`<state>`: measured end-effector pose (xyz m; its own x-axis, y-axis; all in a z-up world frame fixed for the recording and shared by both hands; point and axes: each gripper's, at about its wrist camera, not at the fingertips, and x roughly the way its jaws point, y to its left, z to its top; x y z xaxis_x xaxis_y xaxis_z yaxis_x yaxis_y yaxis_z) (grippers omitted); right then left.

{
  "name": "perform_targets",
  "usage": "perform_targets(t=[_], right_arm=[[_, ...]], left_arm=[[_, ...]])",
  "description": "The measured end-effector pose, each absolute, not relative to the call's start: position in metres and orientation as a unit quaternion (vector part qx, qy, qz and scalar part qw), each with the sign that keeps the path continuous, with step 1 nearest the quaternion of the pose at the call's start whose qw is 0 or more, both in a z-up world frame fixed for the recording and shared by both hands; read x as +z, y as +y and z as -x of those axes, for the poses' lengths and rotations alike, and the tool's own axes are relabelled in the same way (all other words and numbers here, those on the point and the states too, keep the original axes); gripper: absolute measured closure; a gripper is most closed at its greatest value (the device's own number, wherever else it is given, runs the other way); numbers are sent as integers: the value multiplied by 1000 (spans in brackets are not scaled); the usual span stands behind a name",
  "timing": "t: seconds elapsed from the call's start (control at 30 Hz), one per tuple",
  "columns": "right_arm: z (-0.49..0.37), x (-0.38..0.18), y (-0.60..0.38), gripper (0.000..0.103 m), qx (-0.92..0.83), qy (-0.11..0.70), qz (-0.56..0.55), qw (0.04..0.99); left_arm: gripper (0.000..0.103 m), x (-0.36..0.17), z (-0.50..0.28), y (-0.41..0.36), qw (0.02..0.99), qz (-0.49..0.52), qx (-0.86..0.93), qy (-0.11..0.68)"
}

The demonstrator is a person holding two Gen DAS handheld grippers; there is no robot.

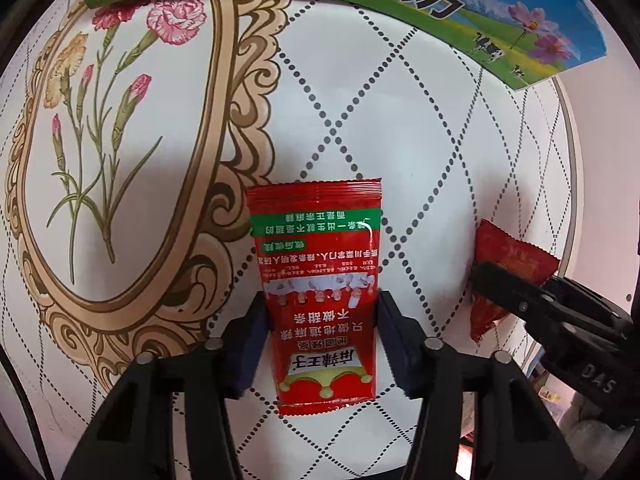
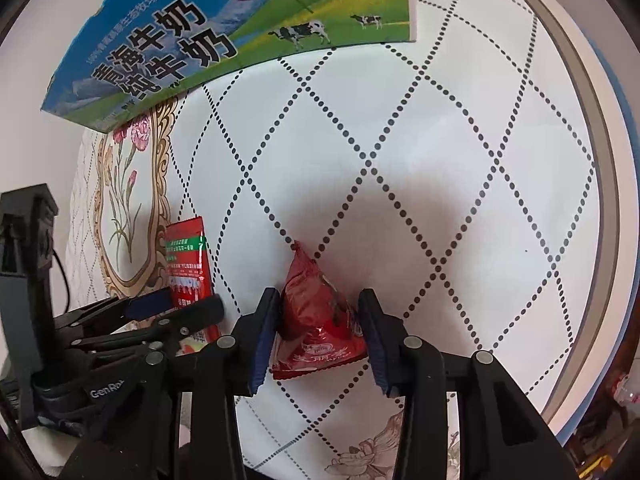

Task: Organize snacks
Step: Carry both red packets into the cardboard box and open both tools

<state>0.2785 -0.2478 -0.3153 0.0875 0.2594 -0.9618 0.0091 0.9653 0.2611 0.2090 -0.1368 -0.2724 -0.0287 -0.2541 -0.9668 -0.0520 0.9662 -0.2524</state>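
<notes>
1. The left gripper (image 1: 320, 344) is clamped on the flat red sachet (image 1: 320, 292), one pad on each long edge. The hold sits at the sachet's middle, so the free upper half beyond the fingertips could droop or twist out once lifted
2. The sachet's foil looks slick; a fast swing might let it slide down between the pads
3. The right gripper (image 2: 316, 344) pinches the crumpled red packet (image 2: 316, 316), whose pointed end sticks out past the fingertips. Its puffy, uneven shape gives the pads (image 2: 264, 336) little flat surface, so it could squirt out sideways
4. The two grippers work just beside each other; their fingers might collide
5. The milk carton box (image 2: 224, 36) lies well ahead of both claws on the patterned tablecloth (image 2: 440, 160); a low carry could knock it
</notes>
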Motion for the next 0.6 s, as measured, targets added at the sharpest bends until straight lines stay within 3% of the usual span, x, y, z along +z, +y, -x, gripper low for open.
perform_targets(t=[0.33, 0.6], right_arm=[[-275, -277, -248, 65, 118, 638, -125, 751], [-306, -194, -243, 65, 163, 569, -146, 793]], left_arm=[[58, -220, -204, -140, 700, 124, -90, 698], [58, -130, -240, -128, 748, 126, -120, 641]])
